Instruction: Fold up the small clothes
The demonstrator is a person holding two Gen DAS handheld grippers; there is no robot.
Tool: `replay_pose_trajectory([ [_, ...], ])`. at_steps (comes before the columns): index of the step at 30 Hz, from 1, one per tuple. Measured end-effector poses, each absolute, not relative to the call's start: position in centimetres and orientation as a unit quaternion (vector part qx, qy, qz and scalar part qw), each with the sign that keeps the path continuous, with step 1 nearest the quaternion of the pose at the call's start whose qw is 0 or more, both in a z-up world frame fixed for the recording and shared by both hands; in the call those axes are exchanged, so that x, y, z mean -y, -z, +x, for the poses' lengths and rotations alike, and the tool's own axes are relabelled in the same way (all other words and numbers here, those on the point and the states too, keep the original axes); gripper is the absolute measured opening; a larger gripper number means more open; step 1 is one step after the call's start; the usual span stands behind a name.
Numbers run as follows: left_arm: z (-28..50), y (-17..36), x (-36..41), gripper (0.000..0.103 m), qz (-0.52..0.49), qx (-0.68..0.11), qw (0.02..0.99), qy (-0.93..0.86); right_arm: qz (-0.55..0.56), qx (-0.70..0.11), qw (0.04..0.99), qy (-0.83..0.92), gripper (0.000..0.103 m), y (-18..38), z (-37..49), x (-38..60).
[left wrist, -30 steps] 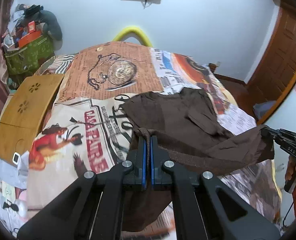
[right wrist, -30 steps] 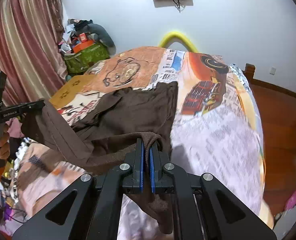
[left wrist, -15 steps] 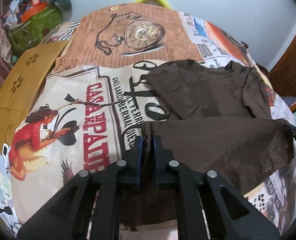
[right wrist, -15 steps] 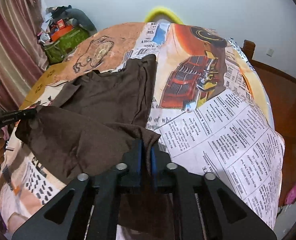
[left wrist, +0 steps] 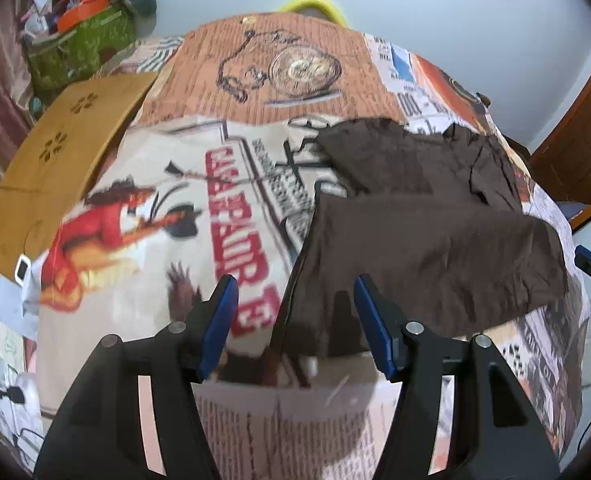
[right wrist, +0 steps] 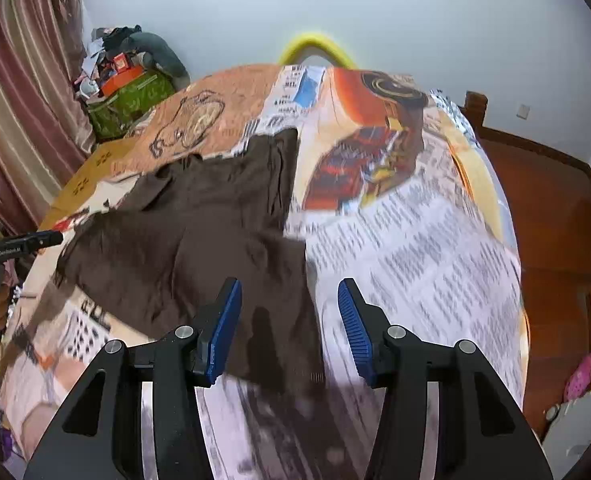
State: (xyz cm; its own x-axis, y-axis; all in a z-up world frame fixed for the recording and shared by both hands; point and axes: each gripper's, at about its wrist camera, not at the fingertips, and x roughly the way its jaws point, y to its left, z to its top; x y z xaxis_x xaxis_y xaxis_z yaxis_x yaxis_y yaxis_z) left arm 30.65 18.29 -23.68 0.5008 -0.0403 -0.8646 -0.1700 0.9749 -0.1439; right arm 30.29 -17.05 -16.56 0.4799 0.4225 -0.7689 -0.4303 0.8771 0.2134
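Seemingly only one fold lies made in the dark brown cloth garment (left wrist: 435,248) on the printed newspaper-pattern bedspread (right wrist: 415,248), further folds remaining, with the left gripper (left wrist: 295,320) and right gripper (right wrist: 289,320) both spread apart, holding nothing.

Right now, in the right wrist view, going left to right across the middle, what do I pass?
Curtain → left gripper → brown garment → newspaper-print bedspread → wooden floor.
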Motion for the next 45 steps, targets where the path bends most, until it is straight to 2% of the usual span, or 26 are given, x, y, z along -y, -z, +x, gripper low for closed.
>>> replay_pose_trajectory([
  [7,29.6,26.9,-18.6,0.060,-0.141,-0.533,0.834,-0.019,0.022,-0.481,0.841,-0.245,0.046,19.2,28.8,18.2],
  [10,29.7,27.1,-18.7,0.059,-0.150,-0.525,0.838,-0.023,0.026,-0.484,0.839,-0.248,0.046,20.0,28.6,17.9],
  [13,29.6,26.9,-18.4,0.036,-0.142,-0.517,0.844,-0.023,0.038,-0.478,0.840,-0.254,0.046,20.2,28.9,17.7],
  [14,29.5,26.8,-18.1,0.023,-0.128,-0.516,0.846,-0.030,0.040,-0.480,0.838,-0.256,0.046,20.2,29.0,17.6],
  [16,29.5,26.8,-17.8,0.014,-0.115,-0.514,0.850,-0.034,0.031,-0.479,0.840,-0.254,0.036,20.4,28.8,17.2],
  [18,29.3,26.6,-17.7,0.008,-0.112,-0.508,0.853,-0.033,0.026,-0.483,0.836,-0.260,0.019,20.6,28.6,16.9],
  [27,28.6,22.7,-17.5,0.005,-0.115,-0.466,0.877,-0.020,0.037,-0.449,0.850,-0.273,0.006,17.8,27.9,17.5],
  [38,34.0,16.2,-17.4,0.005,-0.101,-0.408,0.907,-0.021,0.018,-0.368,0.886,-0.280,0.005,11.0,31.7,16.0],
  [45,39.4,15.9,-18.4,0.005,-0.099,-0.404,0.908,-0.043,0.016,-0.361,0.894,-0.263,0.004,11.1,36.6,14.4],
])
